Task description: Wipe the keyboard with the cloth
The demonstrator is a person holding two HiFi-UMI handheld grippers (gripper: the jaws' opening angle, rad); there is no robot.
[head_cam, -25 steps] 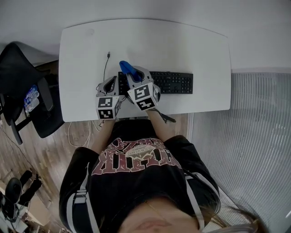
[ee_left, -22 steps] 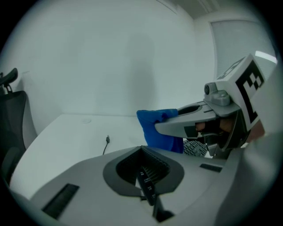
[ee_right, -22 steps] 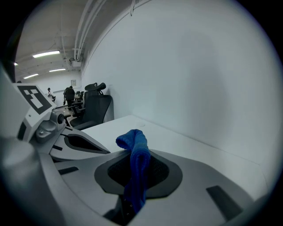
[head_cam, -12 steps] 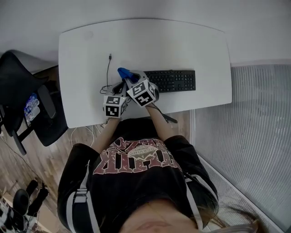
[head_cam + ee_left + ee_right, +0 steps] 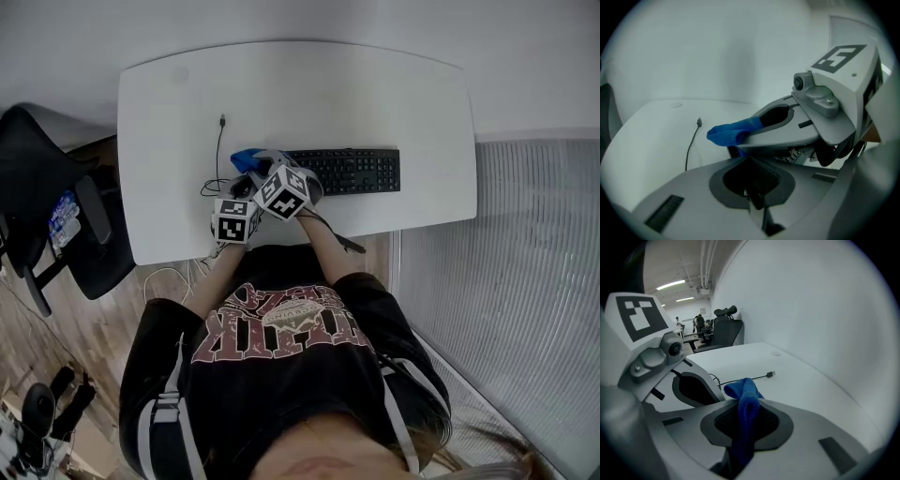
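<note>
The keyboard's (image 5: 352, 171) left end hides beneath the right gripper (image 5: 255, 164) and the cloth (image 5: 240, 157). The left edge cuts off the chair (image 5: 37, 187).

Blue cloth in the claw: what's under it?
The cloth, pinched in the right claw, sits over the left end of the black keyboard on the white table. The claw covers those keys, so contact can't be seen.

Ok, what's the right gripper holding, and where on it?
The right gripper pinches the blue cloth along its length; a bunched end sticks out past the tips.
</note>
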